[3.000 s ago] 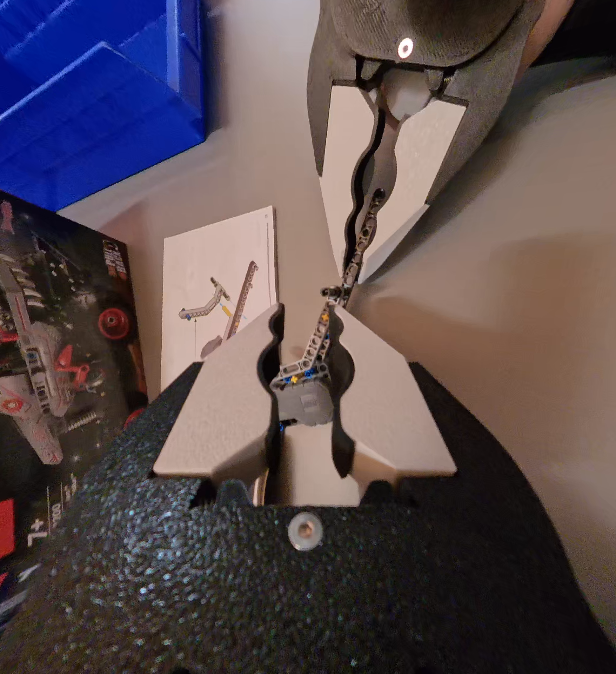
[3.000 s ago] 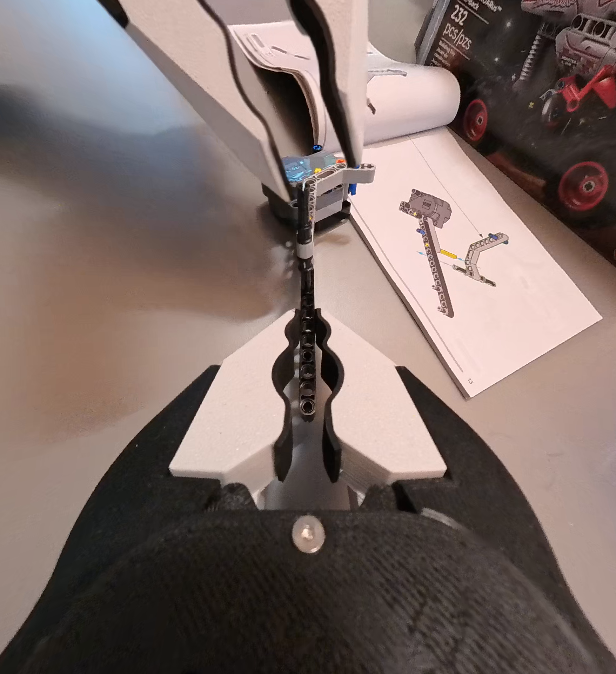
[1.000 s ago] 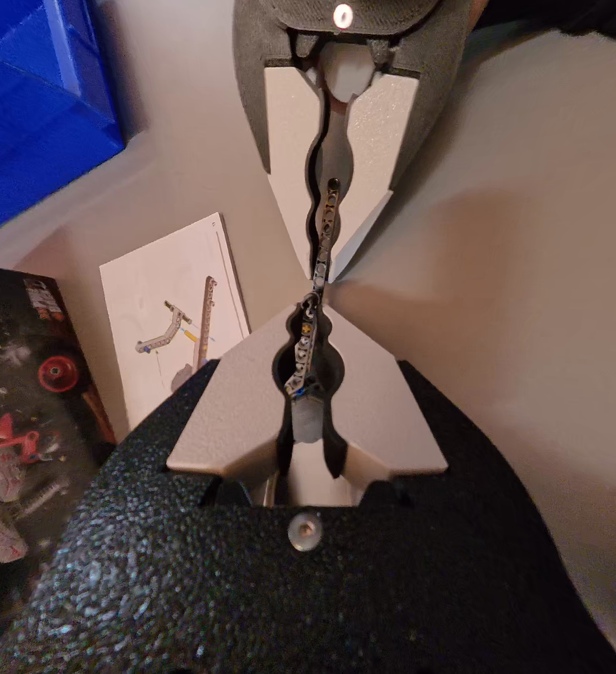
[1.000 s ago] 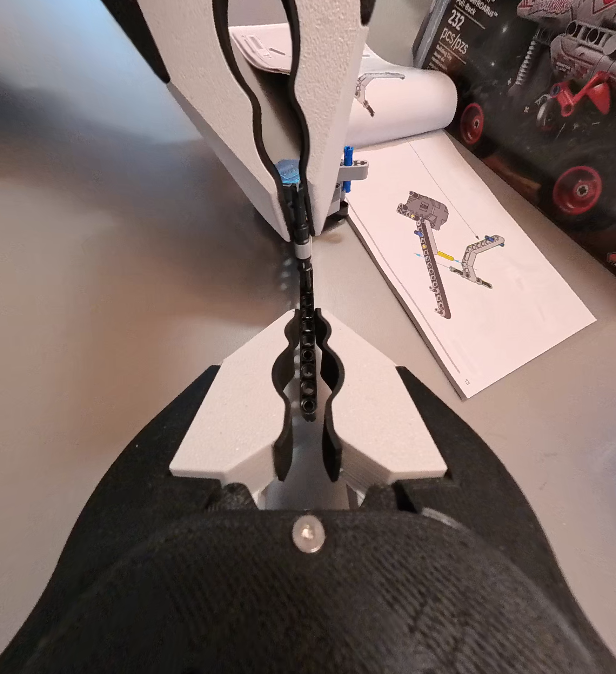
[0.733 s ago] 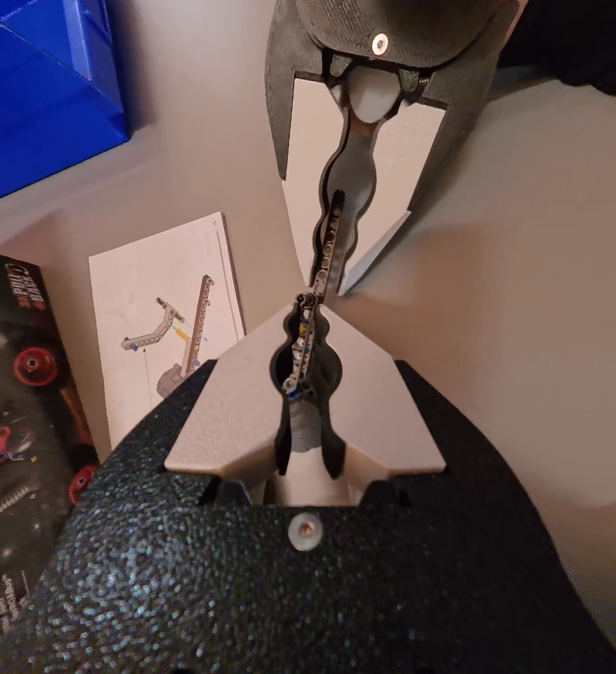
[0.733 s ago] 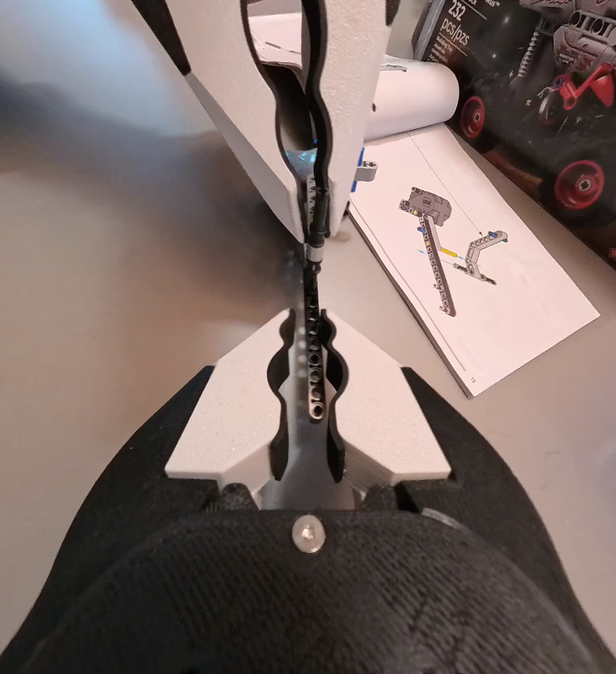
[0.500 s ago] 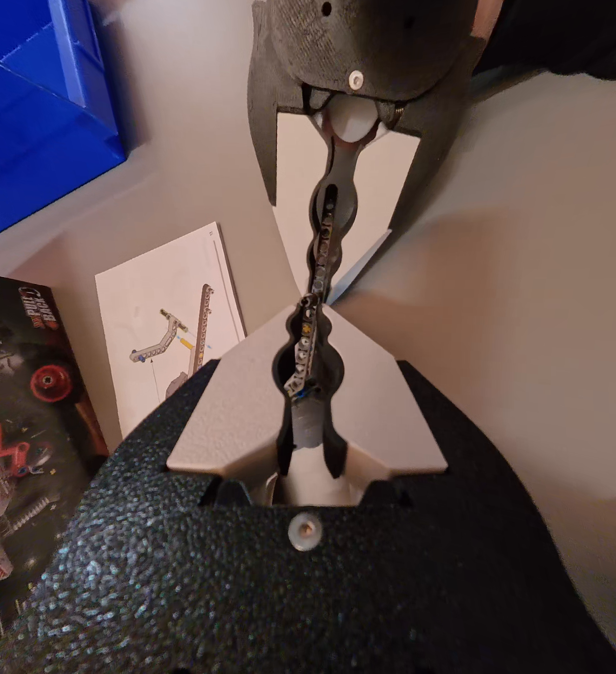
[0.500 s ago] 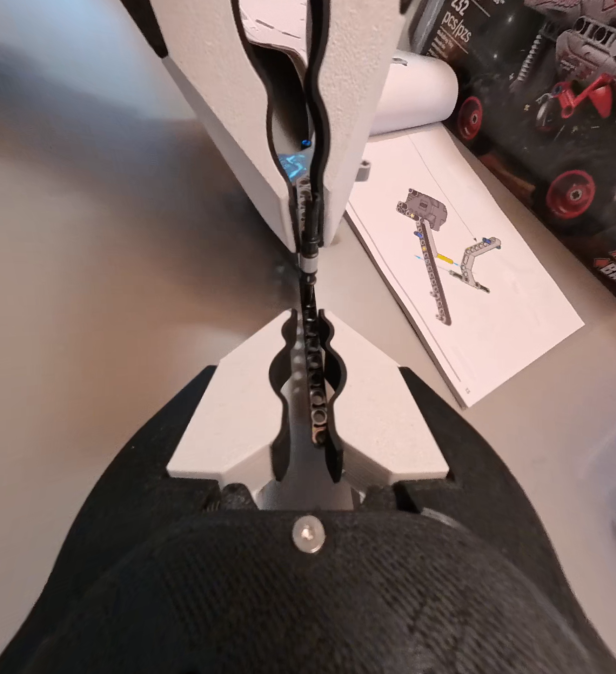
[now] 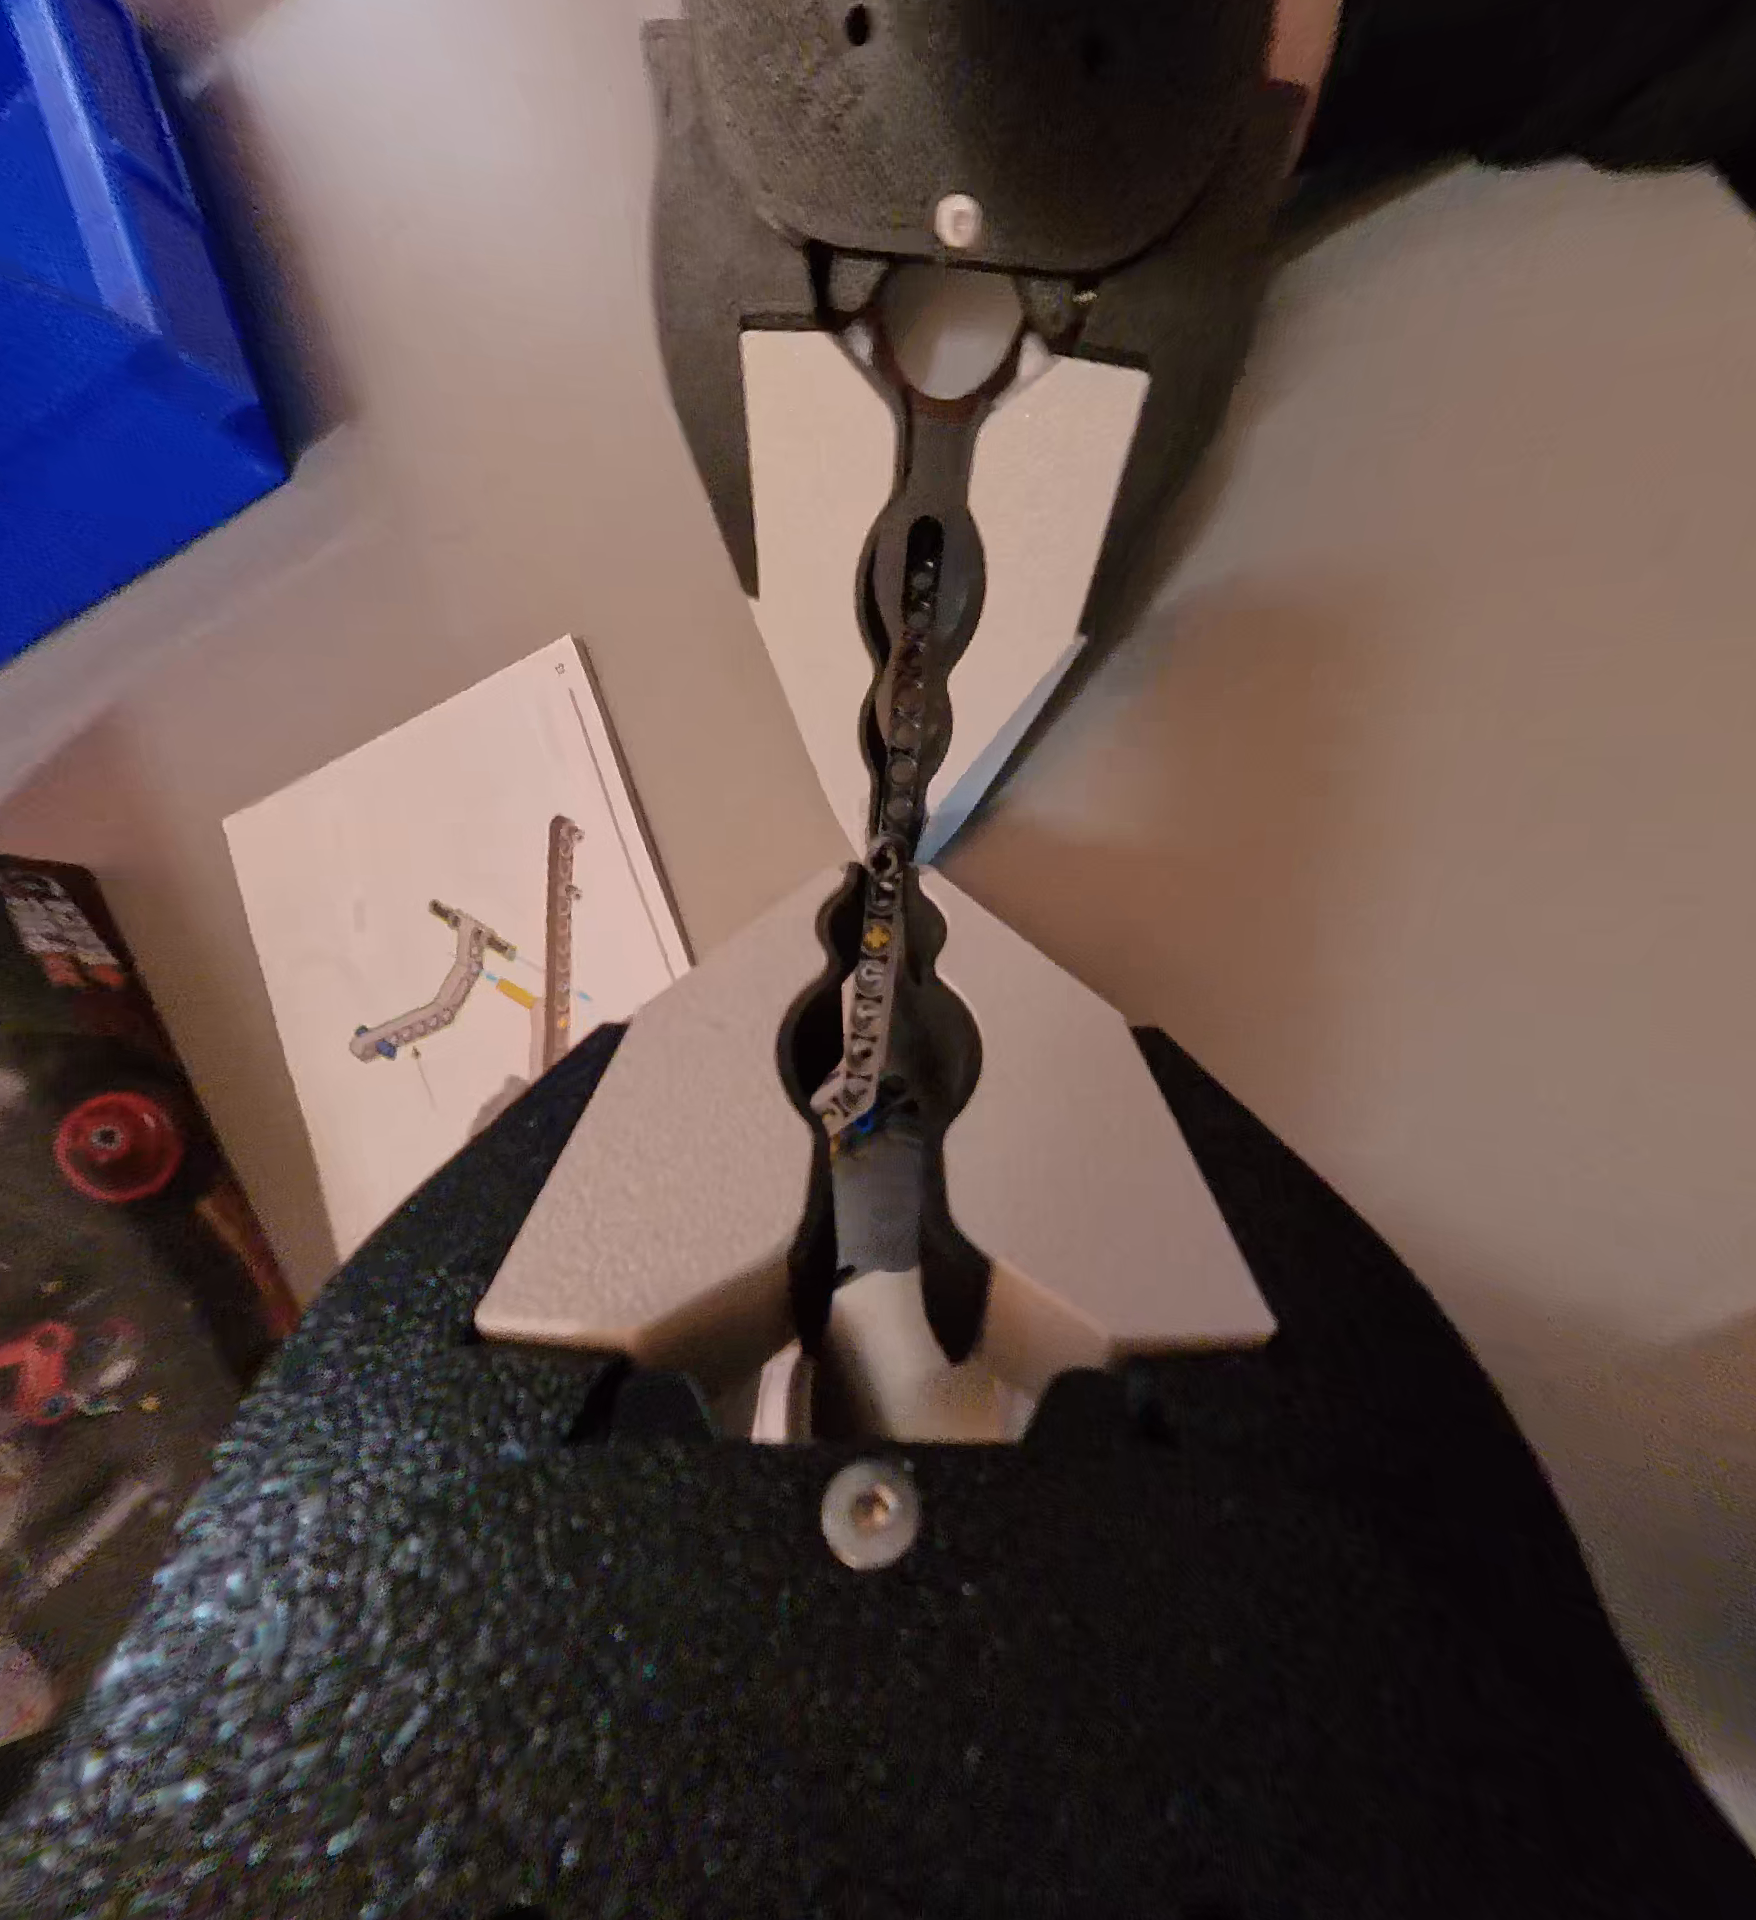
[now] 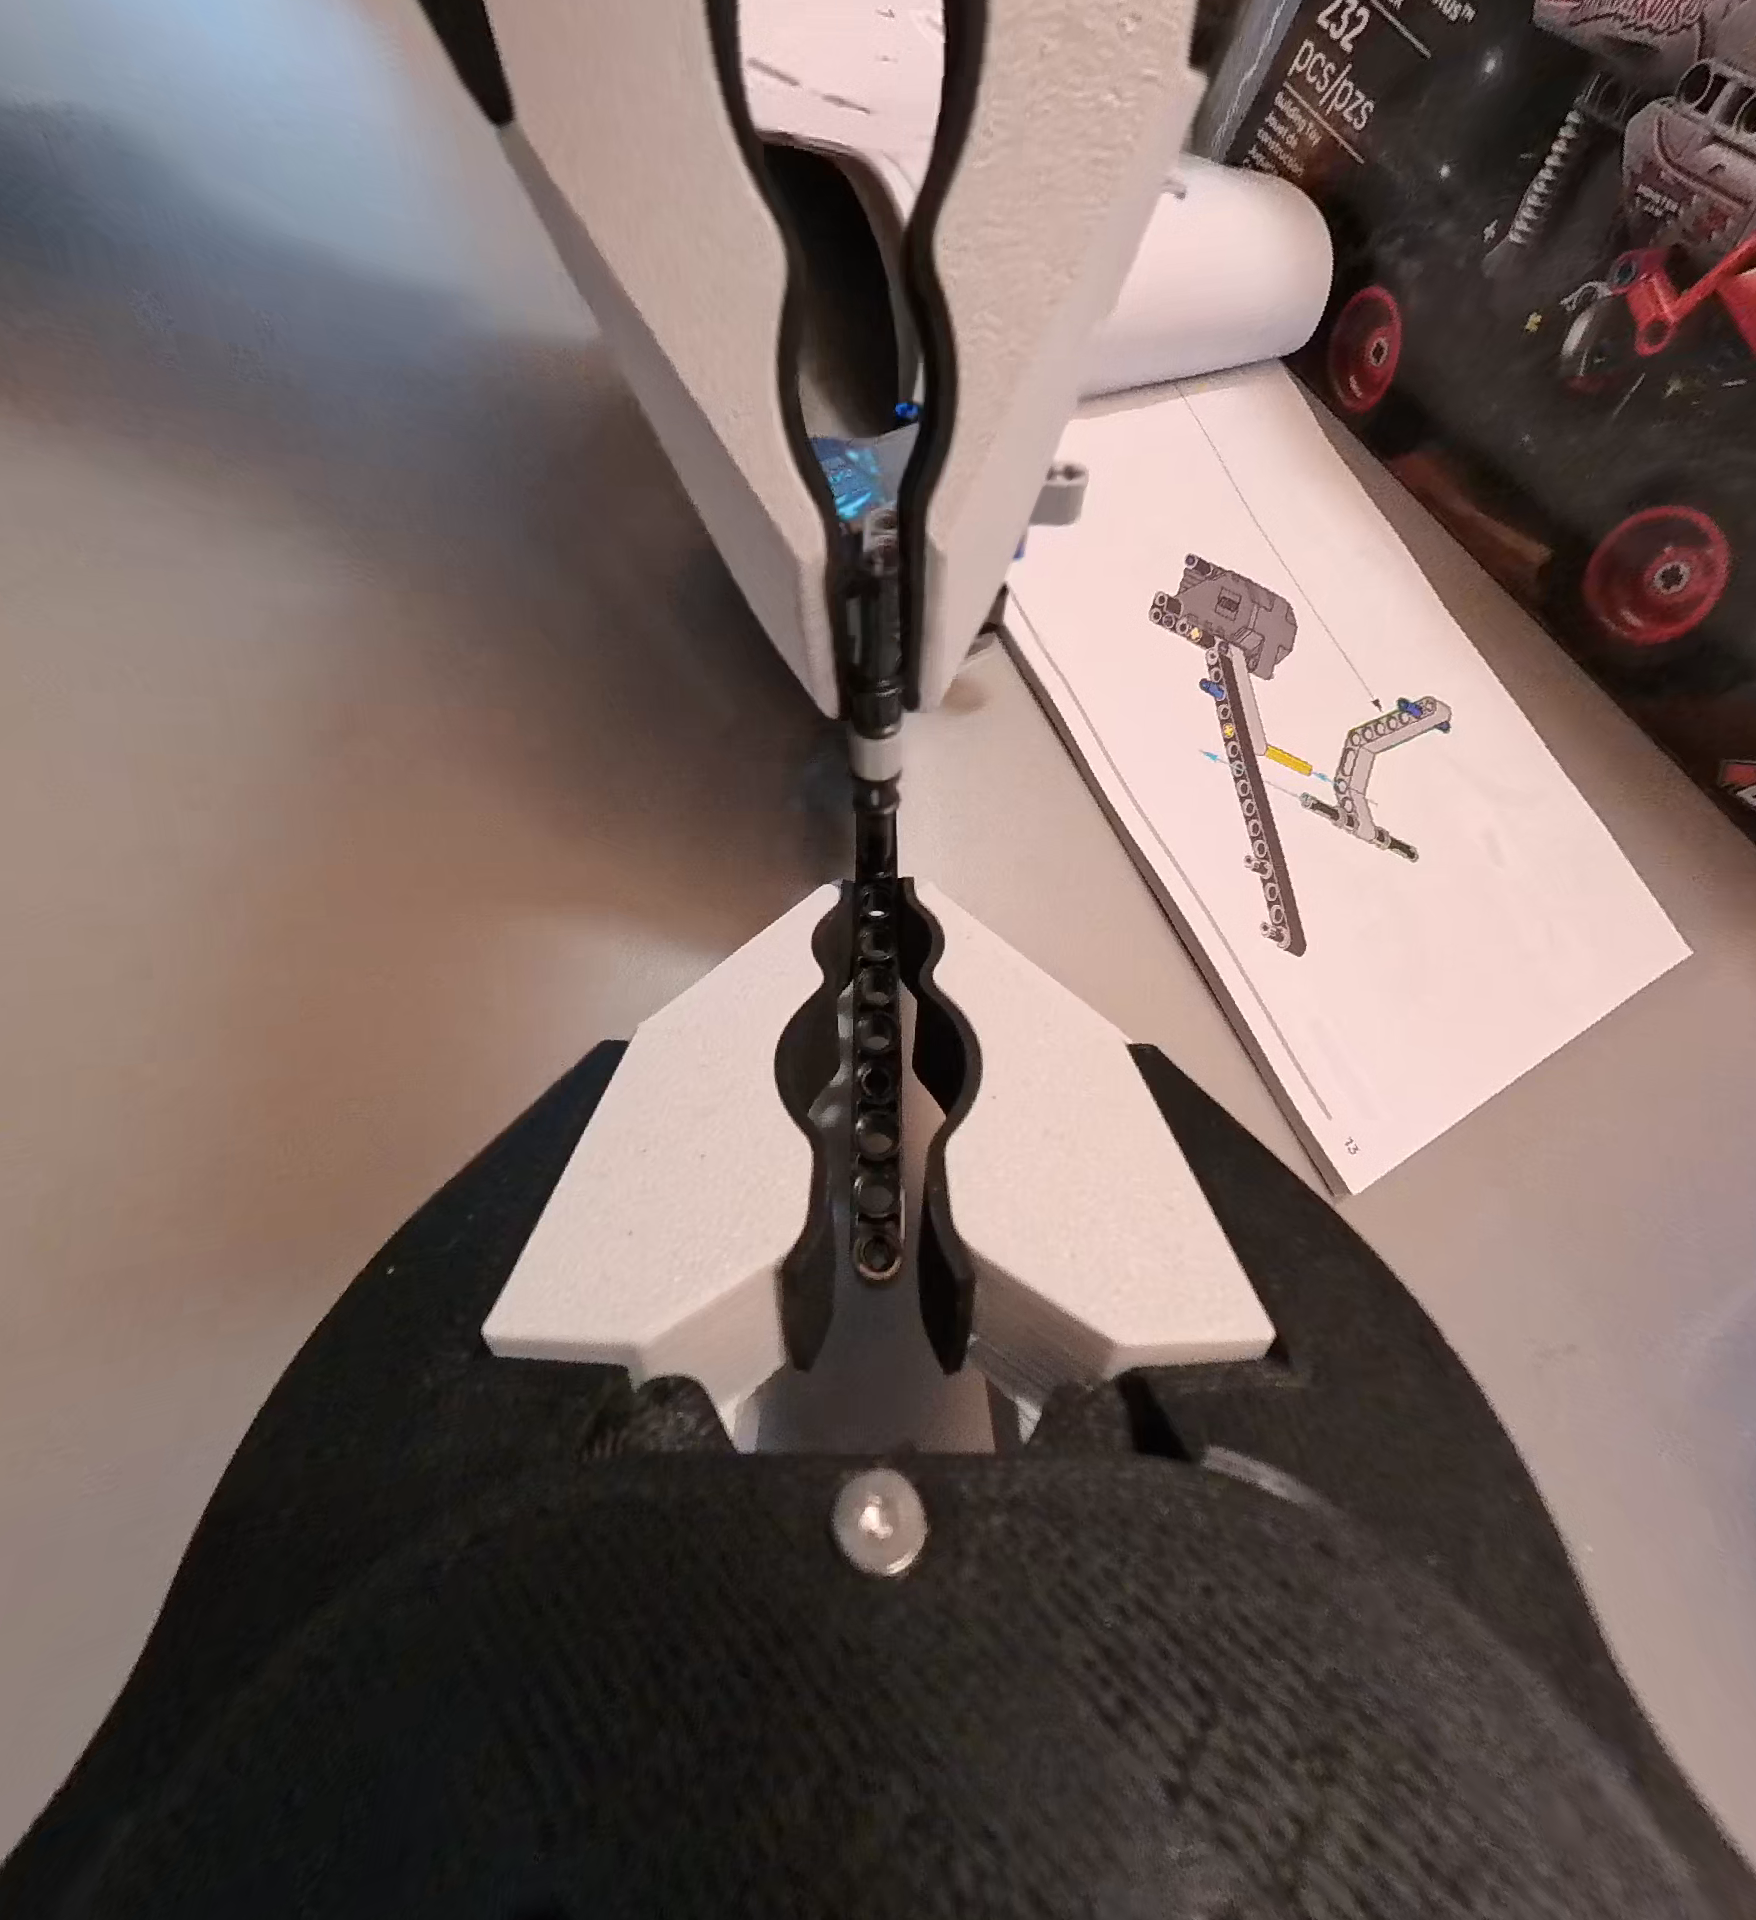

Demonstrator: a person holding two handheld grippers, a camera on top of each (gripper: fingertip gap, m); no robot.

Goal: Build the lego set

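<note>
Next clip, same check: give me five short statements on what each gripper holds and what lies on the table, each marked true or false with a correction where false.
1. The right gripper is shut on a long black beam. True.
2. The left gripper is open and holds nothing. False: it is shut on a grey bent beam.
3. The two grippers face each other tip to tip. True.
4. The instruction booklet is closed. False: it lies open at a page with an assembly diagram.
5. The set's box stands on top of the blue bin. False: they are apart; the box is beside the booklet.
</note>
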